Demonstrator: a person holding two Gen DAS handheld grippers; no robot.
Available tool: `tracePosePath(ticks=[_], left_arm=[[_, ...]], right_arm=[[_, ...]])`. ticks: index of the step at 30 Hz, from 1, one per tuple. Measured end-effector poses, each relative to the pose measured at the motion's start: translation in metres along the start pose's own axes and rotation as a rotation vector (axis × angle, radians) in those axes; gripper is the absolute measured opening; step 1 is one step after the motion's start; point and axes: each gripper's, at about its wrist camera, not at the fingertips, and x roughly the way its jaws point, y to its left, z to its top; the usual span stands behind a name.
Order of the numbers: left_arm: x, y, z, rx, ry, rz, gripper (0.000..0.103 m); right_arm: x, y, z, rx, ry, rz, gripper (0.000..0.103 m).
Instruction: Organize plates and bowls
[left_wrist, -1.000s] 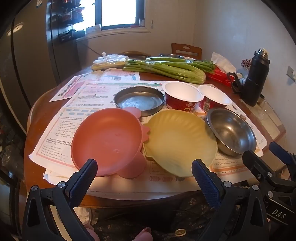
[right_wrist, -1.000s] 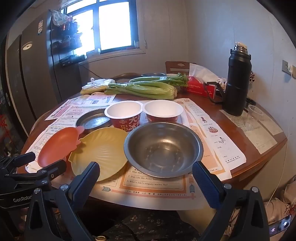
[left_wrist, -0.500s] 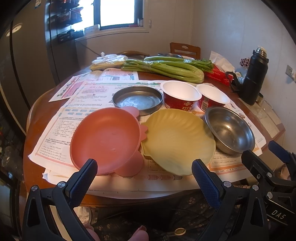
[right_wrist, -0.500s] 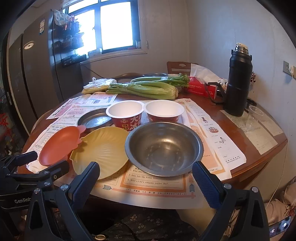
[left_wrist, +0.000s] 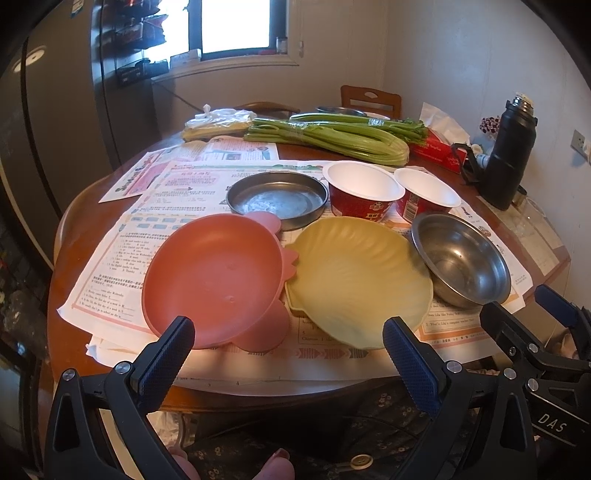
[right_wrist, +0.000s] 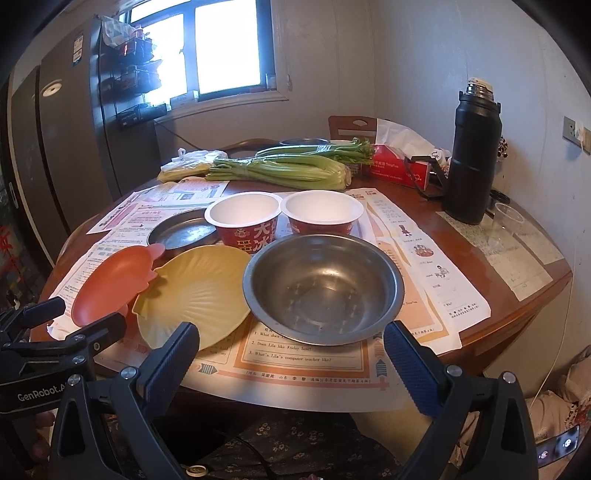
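On the paper-covered round table lie a pink plate at the near left, a yellow shell-shaped plate beside it and a steel bowl at the near right. Behind them sit a flat steel dish and two red paper bowls. My left gripper hovers open at the table's near edge, in front of the pink and yellow plates. My right gripper is open too, just short of the steel bowl. Neither holds anything.
Celery bunches, a plastic bag, a red tissue box and a tall black flask occupy the far and right side. A clear cup stands near the flask. A chair back and dark cabinets stand beyond.
Both grippers have risen slightly and edged toward the table; the dishes have not moved and both grippers stay open.
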Motion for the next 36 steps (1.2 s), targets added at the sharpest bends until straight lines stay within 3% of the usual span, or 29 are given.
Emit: tracePosePath(ticks=[23, 36], left_arm=[[0.004, 0.002, -0.003, -0.001, 0.011, -0.003, 0.101], [0.003, 0.017, -0.004, -0.047, -0.003, 0.001, 0.101]], right_arm=[[0.003, 0.0, -0.002, -0.007, 0.024, 0.013, 0.101], [0.001, 0.008, -0.001, -0.016, -0.013, 0.044, 0.101]])
